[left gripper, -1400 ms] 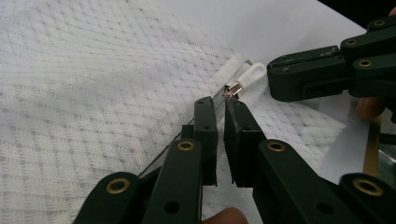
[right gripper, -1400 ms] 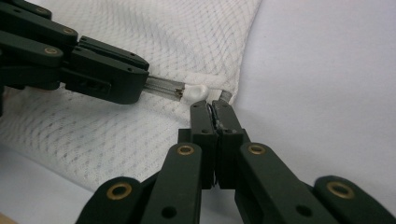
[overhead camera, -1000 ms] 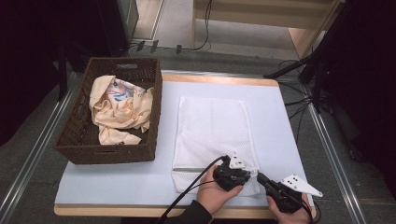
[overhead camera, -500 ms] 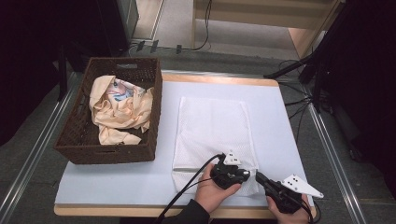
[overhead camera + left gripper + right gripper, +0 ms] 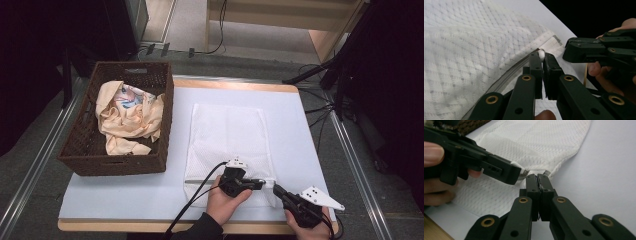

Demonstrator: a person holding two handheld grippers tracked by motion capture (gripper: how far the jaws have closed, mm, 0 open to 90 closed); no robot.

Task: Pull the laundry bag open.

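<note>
So far just the grab's done: left gripper (image 5: 542,58) has just been closing, now pinching the small white zipper pull (image 5: 541,54) of the white mesh laundry bag (image 5: 227,137), right gripper (image 5: 538,178) clenched on the bag's corner beside it, zipper unopened, peach crumpled cloth (image 5: 129,116) waiting in the brown wicker basket (image 5: 80,145).

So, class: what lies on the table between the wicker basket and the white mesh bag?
Nothing: the high view shows bare table between basket and bag.

Grey floor (image 5: 45,165) w/ metal rails, cables (image 5: 220,47) behind table, wooden furniture (image 5: 280,15) at back.
</note>
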